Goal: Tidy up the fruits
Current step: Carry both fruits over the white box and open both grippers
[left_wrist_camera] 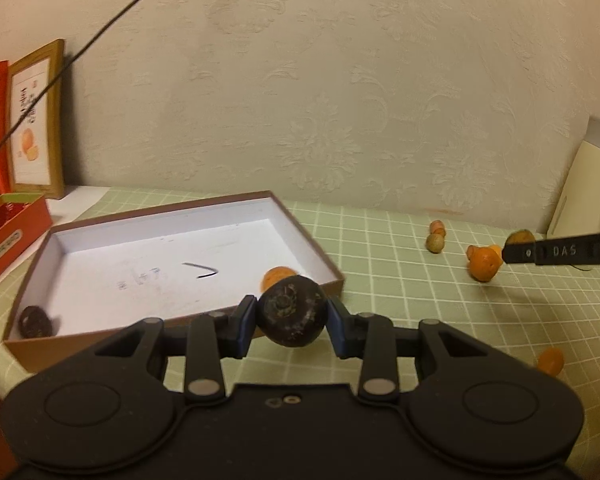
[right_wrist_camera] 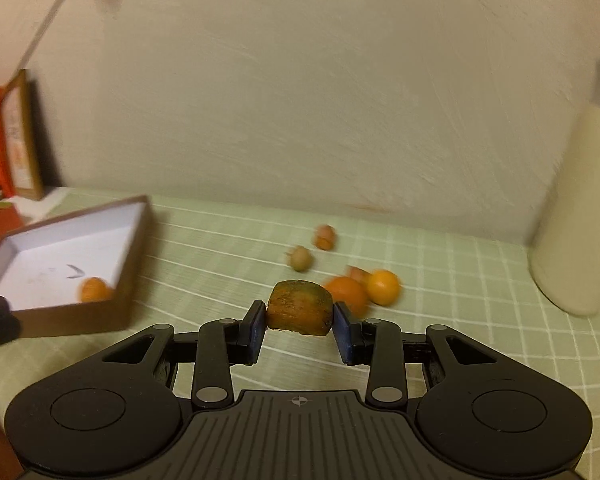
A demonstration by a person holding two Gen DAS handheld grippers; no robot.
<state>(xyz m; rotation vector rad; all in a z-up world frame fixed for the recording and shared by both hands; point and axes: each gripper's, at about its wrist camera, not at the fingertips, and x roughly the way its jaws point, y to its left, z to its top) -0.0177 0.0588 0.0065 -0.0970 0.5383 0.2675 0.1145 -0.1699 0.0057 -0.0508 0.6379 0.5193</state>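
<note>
A: Largest item first?
B: The green checked tablecloth (left_wrist_camera: pixel 400 280) is covering the table, with embossed pale wallpaper (left_wrist_camera: pixel 340 80) standing behind it.

A: Containers?
B: A shallow cardboard box (left_wrist_camera: pixel 112 216), brown outside and white inside, is sitting on the cloth at left. It is holding a dark round fruit (left_wrist_camera: pixel 34 322) in its near left corner and an orange fruit (left_wrist_camera: pixel 274 276) by its near right wall.

A: Loose stock?
B: A bright orange (right_wrist_camera: pixel 384 286) and a second orange (right_wrist_camera: pixel 346 292) are lying together on the cloth, touching a smaller piece behind them. A greenish small fruit (right_wrist_camera: pixel 300 258) and an orange small fruit (right_wrist_camera: pixel 325 237) are lying farther back, just beside each other.

A: Tools?
B: The left gripper (left_wrist_camera: pixel 292 320) is pinching a dark, rough-skinned round fruit (left_wrist_camera: pixel 292 312) between its blue pads, raised at the box's near right corner. The right gripper (right_wrist_camera: pixel 300 326) is clamping a squat, brownish-orange fruit with a green-tinged top (right_wrist_camera: pixel 300 306), raised in front of the oranges; this view is blurring.
</note>
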